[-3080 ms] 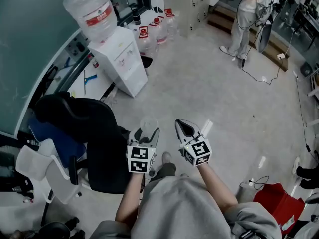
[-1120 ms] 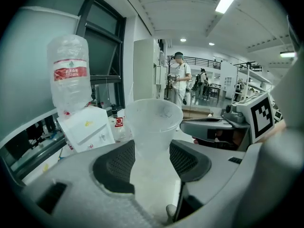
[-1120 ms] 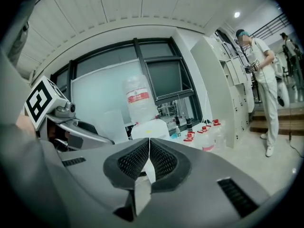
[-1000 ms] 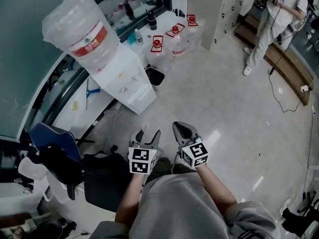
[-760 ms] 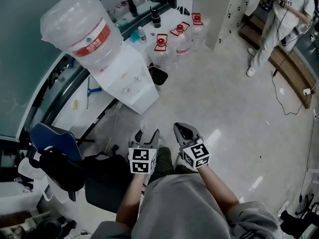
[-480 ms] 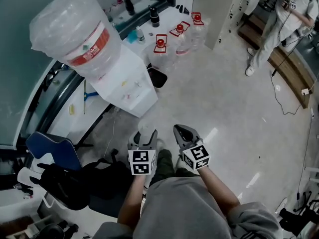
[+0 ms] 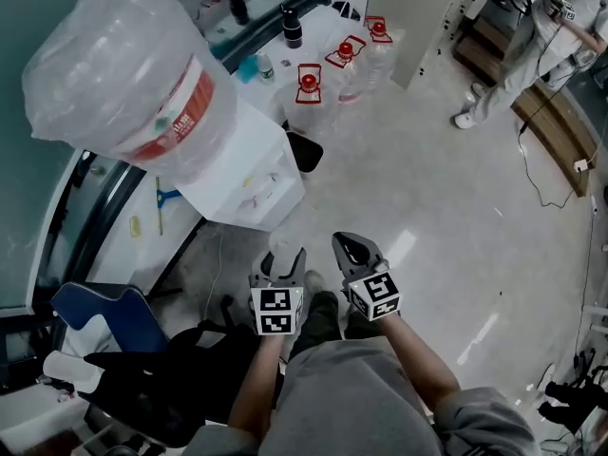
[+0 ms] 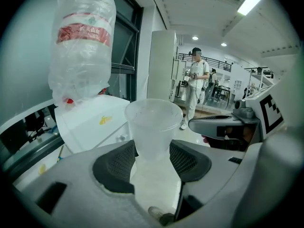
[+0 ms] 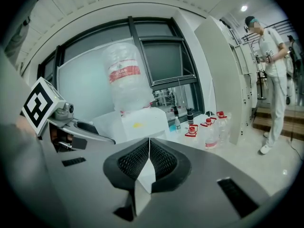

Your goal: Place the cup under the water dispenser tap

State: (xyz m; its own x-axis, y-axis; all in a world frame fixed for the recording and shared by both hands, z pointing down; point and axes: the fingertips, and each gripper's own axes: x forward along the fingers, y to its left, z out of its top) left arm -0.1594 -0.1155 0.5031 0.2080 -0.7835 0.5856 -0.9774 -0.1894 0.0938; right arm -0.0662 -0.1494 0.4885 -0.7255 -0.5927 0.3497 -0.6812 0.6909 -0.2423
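A pale glossy floor (image 7: pixel 427 188) is stretching across a room with dark-framed windows along the upper left of the head view. There a white water dispenser (image 7: pixel 256 160) is standing against the glass, carrying a large inverted water bottle (image 7: pixel 123 74) with a red label. Several spare bottles with red caps (image 7: pixel 309 82) are sitting on the floor just above it in the frame, and a small black bin (image 7: pixel 306 150) is sitting right beside its base. A person in light clothes (image 7: pixel 518 55) is standing at the upper right, with a cable (image 7: pixel 546 174) trailing over the floor below them. A blue chair (image 7: pixel 104 307) is showing at the lower left. At lower centre, the left gripper (image 7: pixel 281 266) is clamping its jaws on the lower part of a translucent plastic cup (image 8: pixel 153 127), holding it upright with the rim above the pads. The cup is sitting below and right of the dispenser in the head view, near it but not touching. The right gripper (image 7: pixel 353 252) is hanging just beside the left one, its jaws pressed together with nothing between them.
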